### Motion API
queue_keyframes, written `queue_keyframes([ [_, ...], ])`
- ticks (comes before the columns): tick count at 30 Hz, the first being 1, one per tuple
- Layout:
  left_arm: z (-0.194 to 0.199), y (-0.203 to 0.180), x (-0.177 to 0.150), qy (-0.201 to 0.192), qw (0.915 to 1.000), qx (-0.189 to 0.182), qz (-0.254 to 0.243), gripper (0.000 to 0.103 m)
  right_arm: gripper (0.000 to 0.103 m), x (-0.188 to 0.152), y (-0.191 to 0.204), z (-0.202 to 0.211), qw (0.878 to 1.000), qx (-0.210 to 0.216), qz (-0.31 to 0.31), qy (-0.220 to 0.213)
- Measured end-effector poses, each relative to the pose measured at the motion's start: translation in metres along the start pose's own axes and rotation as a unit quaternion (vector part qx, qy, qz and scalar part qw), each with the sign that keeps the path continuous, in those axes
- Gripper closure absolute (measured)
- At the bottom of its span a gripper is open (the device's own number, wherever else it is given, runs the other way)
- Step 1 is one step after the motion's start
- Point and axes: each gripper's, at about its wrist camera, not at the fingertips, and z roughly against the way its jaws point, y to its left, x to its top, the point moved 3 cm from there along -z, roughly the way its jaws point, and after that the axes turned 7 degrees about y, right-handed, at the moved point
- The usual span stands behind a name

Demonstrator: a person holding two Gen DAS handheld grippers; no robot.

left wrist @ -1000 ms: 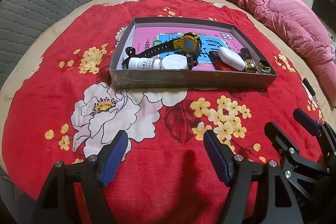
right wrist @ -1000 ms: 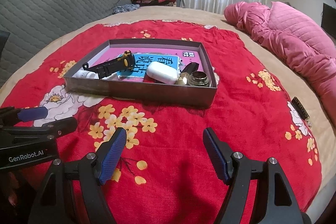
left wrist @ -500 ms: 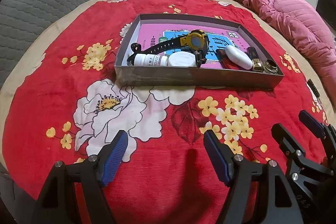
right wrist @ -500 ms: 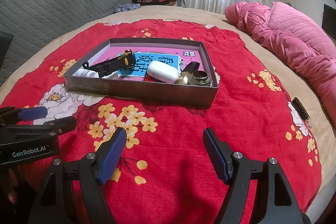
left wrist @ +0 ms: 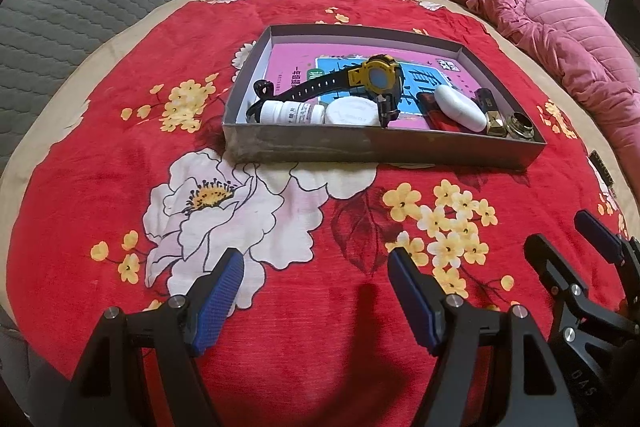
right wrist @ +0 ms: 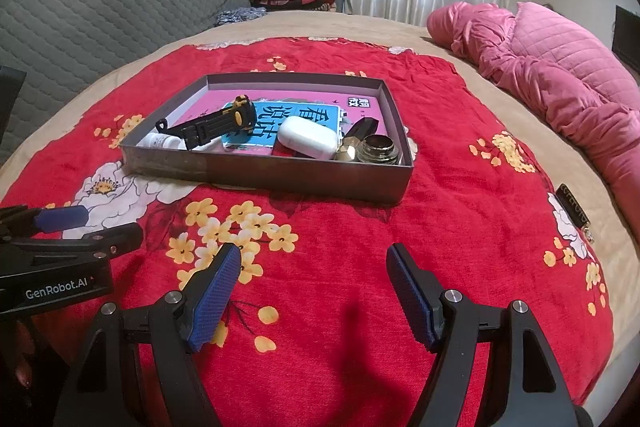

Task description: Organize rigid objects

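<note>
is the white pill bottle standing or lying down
Lying down: the white pill bottle rests on its side against the gray tray's near wall, cap pointing left.

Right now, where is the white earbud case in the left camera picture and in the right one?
Left wrist view: white earbud case lies right of centre in the grey box.
Right wrist view: it lies mid-picture, near the front wall.
Shared landmark: the yellow watch.
</note>
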Motion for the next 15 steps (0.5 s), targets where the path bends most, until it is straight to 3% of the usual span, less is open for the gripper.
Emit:
queue_keyframes([
  [15,-0.0026,0.0024,0.0004,0.003,1.0,0.007,0.003,0.029,0.027,0.0,-0.0017,0.0001,1.0,0.0,-0.001,0.0],
])
